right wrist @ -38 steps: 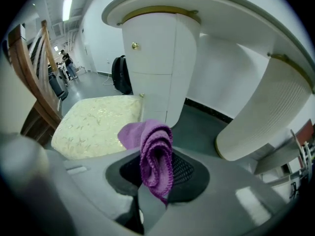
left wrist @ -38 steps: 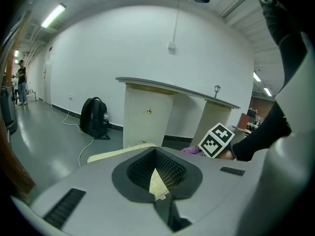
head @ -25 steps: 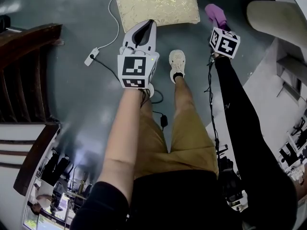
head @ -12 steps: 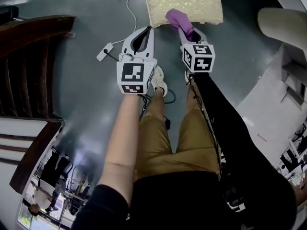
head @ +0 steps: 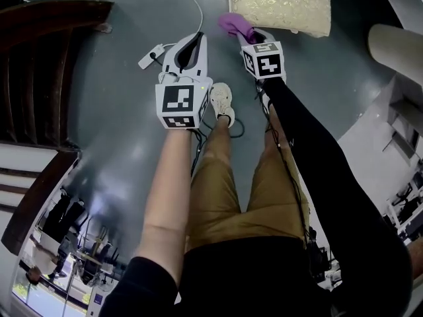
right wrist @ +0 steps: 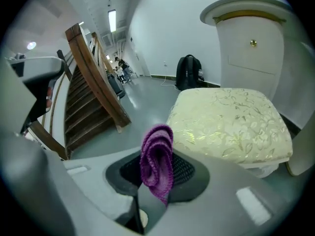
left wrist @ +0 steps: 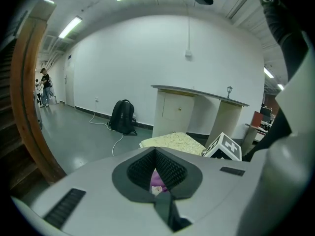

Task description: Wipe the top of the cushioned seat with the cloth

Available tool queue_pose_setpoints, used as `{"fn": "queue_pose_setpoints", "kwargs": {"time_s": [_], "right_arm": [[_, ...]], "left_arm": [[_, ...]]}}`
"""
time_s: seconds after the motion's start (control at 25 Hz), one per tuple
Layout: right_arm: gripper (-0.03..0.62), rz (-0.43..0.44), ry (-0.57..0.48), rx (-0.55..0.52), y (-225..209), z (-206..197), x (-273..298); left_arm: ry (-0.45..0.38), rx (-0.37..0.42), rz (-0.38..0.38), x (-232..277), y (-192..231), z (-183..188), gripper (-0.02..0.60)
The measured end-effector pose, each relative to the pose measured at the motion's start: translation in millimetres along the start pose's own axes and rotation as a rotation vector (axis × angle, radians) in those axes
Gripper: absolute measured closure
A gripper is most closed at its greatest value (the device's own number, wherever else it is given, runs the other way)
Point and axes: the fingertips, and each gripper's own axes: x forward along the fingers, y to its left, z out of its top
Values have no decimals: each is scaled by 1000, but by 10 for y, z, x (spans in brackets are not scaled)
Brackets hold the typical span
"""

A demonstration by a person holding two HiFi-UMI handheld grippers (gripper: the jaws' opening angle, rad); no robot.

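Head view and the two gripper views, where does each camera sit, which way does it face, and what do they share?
Head view: on the person's head, looking steeply down at arms, legs, left gripper and right gripper.
Left gripper view: on that gripper, looking along its shut jaws toward the cushioned seat.
Right gripper view: on that gripper, along jaws shut on the cloth, seat beyond.
Shared: seat in all three; backpack in both gripper views.

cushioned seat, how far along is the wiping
Done: the purple cloth is clamped in the right gripper. In hand: it hangs near the cushioned seat corner, not on its top. Left: the whole wipe. The left gripper is shut, empty.
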Motion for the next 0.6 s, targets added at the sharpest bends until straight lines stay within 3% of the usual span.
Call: {"fn": "queue_pose_setpoints", "kwargs": {"time_s": [0.28,0.6], "right_arm": [[507,-116,15,30,-807,-92,-292],[507,-238,14,90,-1997,-156,-976]], "left_arm": [[0,-16,-33,260,-276,67,574],[-12,12,-107,743,-1069,482,574]]}}
